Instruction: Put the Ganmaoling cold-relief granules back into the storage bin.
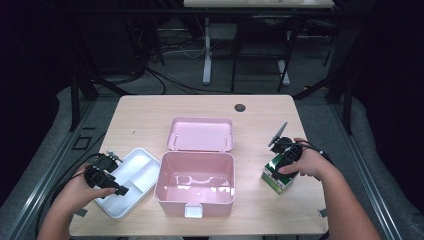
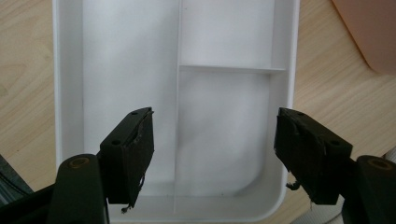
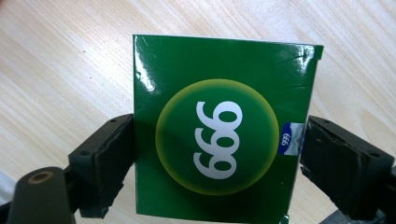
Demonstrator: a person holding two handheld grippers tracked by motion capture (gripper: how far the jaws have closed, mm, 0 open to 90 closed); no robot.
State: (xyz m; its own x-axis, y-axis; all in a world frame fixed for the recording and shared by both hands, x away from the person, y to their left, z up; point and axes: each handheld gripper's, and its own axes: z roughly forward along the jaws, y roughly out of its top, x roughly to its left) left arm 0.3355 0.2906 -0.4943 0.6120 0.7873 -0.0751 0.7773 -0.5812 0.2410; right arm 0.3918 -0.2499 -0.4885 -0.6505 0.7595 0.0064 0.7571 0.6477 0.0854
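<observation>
High view: light wooden table [image 1: 150, 115], largest thing on it is the pink plastic storage box [image 1: 195, 182], lid swung open and lying back, inside empty. Left of the box, touching or just beside it, sits the white plastic divided tray [image 1: 131, 181], also empty. Right of the box, well apart from it, the small green cardboard carton [image 1: 278, 176] stands on the table near the right edge.

Right gripper [image 1: 285, 161] is on the carton; right gripper view has the carton [image 3: 224, 126] between both black jaws, each pad pressed against a side edge, so it is closed on the carton across its narrow width. The printed "999" face is toward the camera, upside down.

Left gripper [image 1: 106, 180] hovers over the tray; left gripper view shows its jaws spread wide with nothing between, tray [image 2: 70, 93] and its dividers below.

Handling, judged: the carton is likely light, thin-walled and glossy, so a bit slippery and crushable under hard squeeze. The best hold is on the side edges, mid-height, with moderate pressure, as now.
</observation>
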